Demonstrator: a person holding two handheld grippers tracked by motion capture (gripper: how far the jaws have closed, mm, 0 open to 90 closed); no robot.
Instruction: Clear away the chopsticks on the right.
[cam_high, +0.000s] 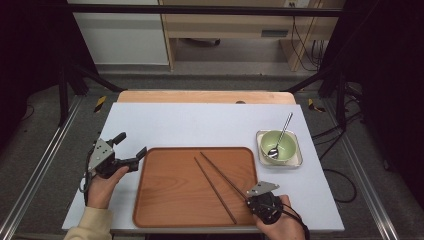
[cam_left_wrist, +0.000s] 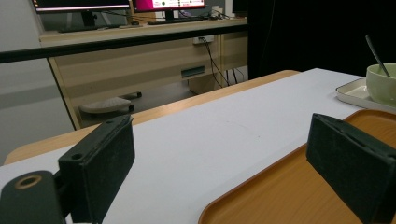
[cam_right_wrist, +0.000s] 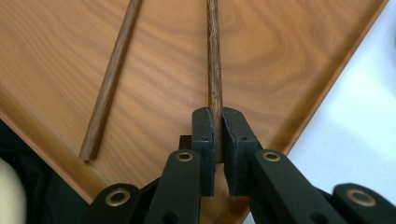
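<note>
Two dark wooden chopsticks lie on a brown wooden tray (cam_high: 165, 200). My right gripper (cam_high: 250, 196) is shut on the near end of the right chopstick (cam_high: 225, 176), at the tray's near right corner. In the right gripper view the pads (cam_right_wrist: 205, 133) clamp that chopstick (cam_right_wrist: 214, 60) just over the tray (cam_right_wrist: 280, 42). The other chopstick (cam_high: 214, 189) (cam_right_wrist: 108, 84) lies loose beside it. My left gripper (cam_high: 132, 150) is held at the tray's left edge, jaws wide apart with nothing between them; its fingers (cam_left_wrist: 100, 161) hover over the white table and the tray's rim (cam_left_wrist: 261, 186).
A pale green bowl (cam_high: 278, 145) with a metal spoon (cam_high: 281, 134) in it stands on a small white tray (cam_high: 299, 161) at the right of the white table top (cam_high: 200, 125); that bowl (cam_left_wrist: 380, 84) is far right in the left gripper view. Black frame bars flank the table.
</note>
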